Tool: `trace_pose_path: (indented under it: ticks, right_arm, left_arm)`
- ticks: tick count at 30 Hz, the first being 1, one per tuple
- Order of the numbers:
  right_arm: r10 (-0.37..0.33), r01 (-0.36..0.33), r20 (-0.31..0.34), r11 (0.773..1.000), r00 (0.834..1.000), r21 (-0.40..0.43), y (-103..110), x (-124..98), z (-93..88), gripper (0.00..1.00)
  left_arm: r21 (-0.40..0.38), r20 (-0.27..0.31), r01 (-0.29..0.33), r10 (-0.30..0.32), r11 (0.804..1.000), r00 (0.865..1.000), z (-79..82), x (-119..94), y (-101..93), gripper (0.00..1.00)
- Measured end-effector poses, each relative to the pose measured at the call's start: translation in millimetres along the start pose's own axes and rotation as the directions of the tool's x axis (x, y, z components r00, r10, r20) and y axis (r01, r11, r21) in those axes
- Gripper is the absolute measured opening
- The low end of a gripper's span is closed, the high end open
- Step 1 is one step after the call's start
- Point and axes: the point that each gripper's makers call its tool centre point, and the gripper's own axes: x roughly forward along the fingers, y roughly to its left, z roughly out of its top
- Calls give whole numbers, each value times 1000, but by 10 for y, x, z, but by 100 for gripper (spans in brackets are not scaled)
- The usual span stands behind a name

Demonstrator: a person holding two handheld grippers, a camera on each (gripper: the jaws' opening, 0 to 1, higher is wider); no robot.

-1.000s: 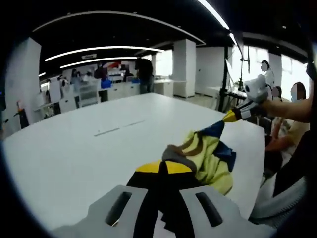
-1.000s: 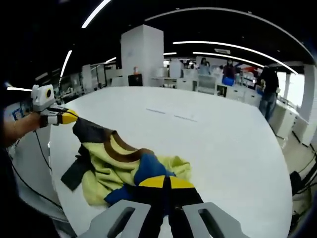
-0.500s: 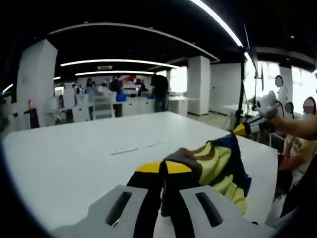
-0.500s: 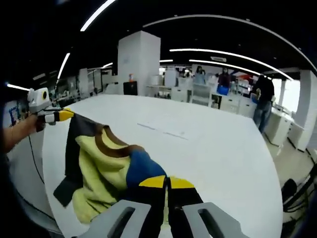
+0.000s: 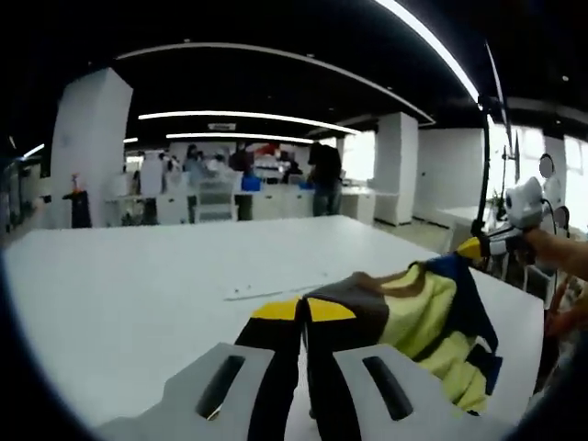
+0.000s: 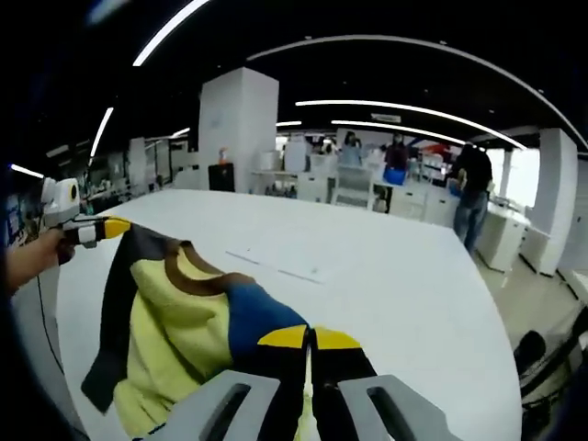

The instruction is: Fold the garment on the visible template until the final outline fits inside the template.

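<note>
A yellow garment (image 5: 418, 317) with brown, grey and blue panels hangs stretched between both grippers above the white table (image 5: 119, 285). My left gripper (image 5: 304, 312) is shut on its grey-brown edge. In the right gripper view the garment (image 6: 179, 326) spreads from my right gripper (image 6: 310, 338), shut on its blue corner, out to the left gripper (image 6: 108, 227) at the far left. The right gripper (image 5: 478, 248) appears at the right of the left gripper view, holding the blue corner. Thin template marks (image 6: 276, 266) lie on the table.
The table's rounded edge (image 6: 496, 367) falls away to the right in the right gripper view. A person's hand (image 6: 28, 262) and arm hold the far gripper. Desks, white pillars (image 6: 234, 129) and standing people (image 6: 473, 197) fill the room behind.
Both grippers have lifted the garment off the table and pulled it wider, so it now hangs spread between them rather than lying bunched. Both cameras have risen and tilted.
</note>
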Motion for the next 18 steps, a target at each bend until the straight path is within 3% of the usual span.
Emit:
trace_pose_path:
  ticks: [6, 18]
  right_arm:
    - [-54, 54, -19, 998, 998, 23, -145, 274, -6, 0]
    - [-114, 119, -79, 991, 990, 58, -376, 851, -189, 0]
  left_arm:
    - [-50, -10, -19, 19, 999, 1000, -106, 330, 154, 0]
    - [-10, -102, -48, 47, 999, 994, -519, 908, 373, 0]
